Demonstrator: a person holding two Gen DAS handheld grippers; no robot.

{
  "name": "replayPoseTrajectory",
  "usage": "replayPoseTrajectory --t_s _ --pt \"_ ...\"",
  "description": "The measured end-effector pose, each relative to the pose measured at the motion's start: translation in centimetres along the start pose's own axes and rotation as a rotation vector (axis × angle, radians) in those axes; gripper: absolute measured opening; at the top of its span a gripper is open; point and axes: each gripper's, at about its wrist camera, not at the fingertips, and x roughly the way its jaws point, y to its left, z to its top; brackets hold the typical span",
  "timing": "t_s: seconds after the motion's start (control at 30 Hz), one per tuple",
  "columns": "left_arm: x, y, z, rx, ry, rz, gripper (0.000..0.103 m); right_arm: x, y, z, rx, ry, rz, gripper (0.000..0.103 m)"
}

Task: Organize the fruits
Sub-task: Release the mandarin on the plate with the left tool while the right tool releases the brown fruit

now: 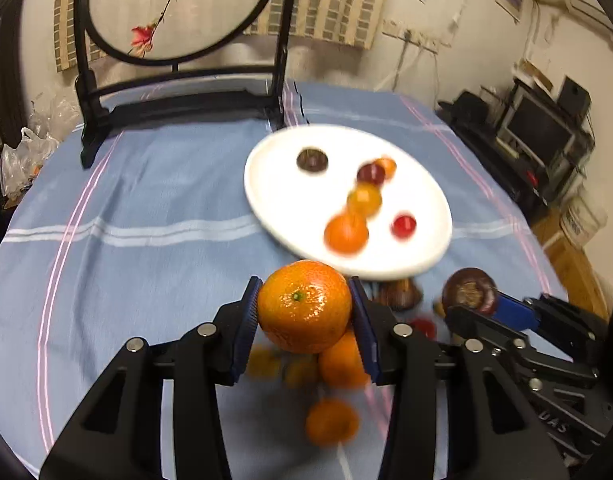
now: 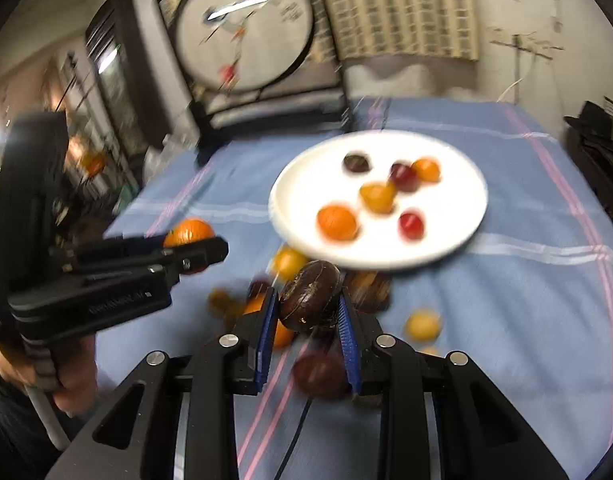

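The left claw [image 1: 304,312] sat nearest the lens, its blue pads clenched on either side of a large orange [image 1: 304,306], which was lifted clear of the blue striped cloth on the desk [image 1: 146,200]. The claw pointed forward and roughly level toward the white plate [image 1: 306,208]. The right claw [image 2: 308,308] likewise reached forward, grasping a dark brown round fruit [image 2: 310,296] between its pads, tilted and held above the cloth just short of the plate's near rim. In the right wrist view the left claw appeared from the side at the left, with the person's hand [image 2: 72,380] wrapped around its handle below.

On the plate lay six small fruits, blurred: orange, yellow, red and dark ones, mostly apart. More loose fruits [image 1: 332,420] lay on the cloth beneath and between the two claws, too smeared to name. A round painted screen in a black stand [image 1: 178,8] stood upright at the far edge of the desk.
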Motion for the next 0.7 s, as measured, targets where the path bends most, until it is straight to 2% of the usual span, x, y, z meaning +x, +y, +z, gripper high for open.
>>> replayPoseTrajectory --t_s 0.1,0.27,0.3,0.33,0.37,0.4,0.43,0.47,0.53,0.63,0.7 --pt "2.3 -0.3 2.2 -0.021 0.004 0.021 0.043 1.7 -1.7 1.5 0.05 -0.011 -0.033 0.03" --pt "6.6 -0.6 3.8 -0.032 0.038 0.069 0.043 5.3 -4.1 1.3 0.133 0.018 -0.007 0.032" --pt "7.5 -0.6 3.8 -0.044 0.046 0.072 0.043 5.4 -4.5 1.3 0.149 0.01 0.006 0.038" --pt "7.9 -0.4 3.8 -0.051 0.052 0.069 0.043 5.5 -5.3 1.2 0.189 0.004 0.026 0.06" --pt "8.4 -0.4 3.8 -0.06 0.061 0.064 0.046 5.3 -5.8 1.1 0.218 -0.004 0.032 0.069" --pt "8.5 -0.2 3.6 -0.065 0.056 0.067 0.051 5.0 -6.4 1.0 0.251 -0.017 0.039 0.071" --pt "8.3 -0.1 3.4 -0.063 0.042 0.075 0.063 4.9 -6.5 1.0 0.255 -0.016 0.04 0.071" --pt "7.9 -0.1 3.2 -0.057 0.024 0.085 0.067 4.7 -6.6 1.0 0.253 -0.015 0.033 0.071" --pt "6.8 0.0 3.0 -0.041 -0.01 0.1 0.071 4.5 -6.4 0.7 0.245 -0.017 0.019 0.071" --pt "5.2 0.2 2.7 -0.04 -0.026 0.068 0.078 4.7 -6.0 0.3 0.224 -0.004 0.006 0.071" --pt "4.6 0.3 2.2 -0.039 -0.029 0.061 0.079 4.7 -5.8 0.1 0.217 0.003 -0.003 0.071"
